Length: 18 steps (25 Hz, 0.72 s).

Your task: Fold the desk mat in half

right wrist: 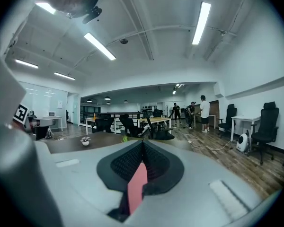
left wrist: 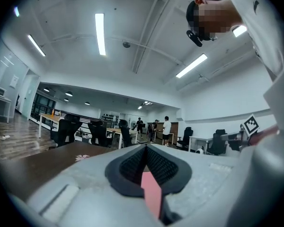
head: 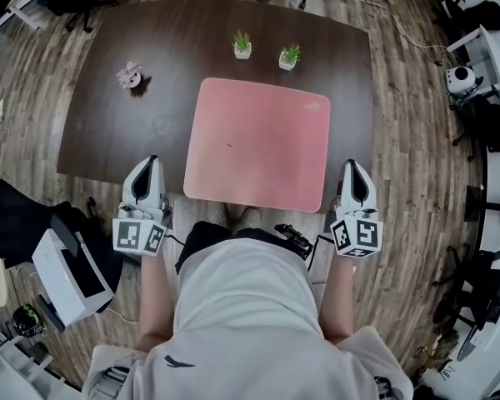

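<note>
The left gripper (left wrist: pixel 146 148) has its jaws pressed together, the black waffle-textured pads (left wrist: pixel 132 167) meeting in a narrow seam inside a smooth grey-white shell. The right gripper (right wrist: pixel 142 143) is clenched the same way. A thin pink sliver (left wrist: pixel 152 193) sits low in each seam. It may be a pinch of mat or a part of the gripper itself, and the gripper views do not settle which. In the head view the desk mat (head: pixel 258 140) is a smooth pink rectangle with rounded corners. It lies flat and unfolded on the dark wood-grain table (head: pixel 133 132), with its near edge at the table's near edge. The left gripper (head: pixel 152 161) stands just outside the mat's near left corner and the right gripper (head: pixel 352 163) just outside its near right corner, each with a visible gap to the mat. Beyond the mat's far edge stand two small green potted plants (head: pixel 242 45) in white pots. A pink flower pot (head: pixel 130 75) stands off to the left, apart from the mat. Nothing lies on the mat.
</note>
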Available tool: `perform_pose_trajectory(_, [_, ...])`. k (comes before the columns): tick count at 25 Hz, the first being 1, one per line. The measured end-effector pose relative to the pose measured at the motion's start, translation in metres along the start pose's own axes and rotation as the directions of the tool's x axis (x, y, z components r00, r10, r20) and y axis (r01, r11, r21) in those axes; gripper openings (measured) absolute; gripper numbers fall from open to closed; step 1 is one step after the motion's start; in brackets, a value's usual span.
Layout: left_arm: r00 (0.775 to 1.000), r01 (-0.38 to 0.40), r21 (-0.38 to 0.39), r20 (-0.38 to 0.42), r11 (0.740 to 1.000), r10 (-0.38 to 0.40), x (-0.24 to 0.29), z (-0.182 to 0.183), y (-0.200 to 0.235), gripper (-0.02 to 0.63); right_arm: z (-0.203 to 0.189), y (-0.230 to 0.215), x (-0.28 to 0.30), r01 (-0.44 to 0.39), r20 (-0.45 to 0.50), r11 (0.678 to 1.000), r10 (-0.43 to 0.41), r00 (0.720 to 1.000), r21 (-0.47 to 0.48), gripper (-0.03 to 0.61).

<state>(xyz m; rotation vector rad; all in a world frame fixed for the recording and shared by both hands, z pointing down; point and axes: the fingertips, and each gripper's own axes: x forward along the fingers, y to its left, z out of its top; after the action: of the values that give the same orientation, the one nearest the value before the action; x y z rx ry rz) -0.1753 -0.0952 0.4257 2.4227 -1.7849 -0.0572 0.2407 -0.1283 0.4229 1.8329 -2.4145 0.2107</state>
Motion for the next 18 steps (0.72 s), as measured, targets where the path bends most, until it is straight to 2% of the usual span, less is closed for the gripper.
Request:
perform_pose_trajectory(11, [1.000,0.022,-0.014,0.003,1.000,-0.022,0.030,-0.002,0.016,0.000,0.000,-0.006,0.025,0.038,-0.012,0.999,-0.039,0.999,-0.024,0.002])
perform_pose_trajectory(18, [1.000,0.020,-0.004,-0.013,1.000,-0.021,0.031,-0.002,0.027,0.000,-0.032,-0.013,0.035,0.058,-0.089,0.998,-0.061,0.994,-0.028,0.002])
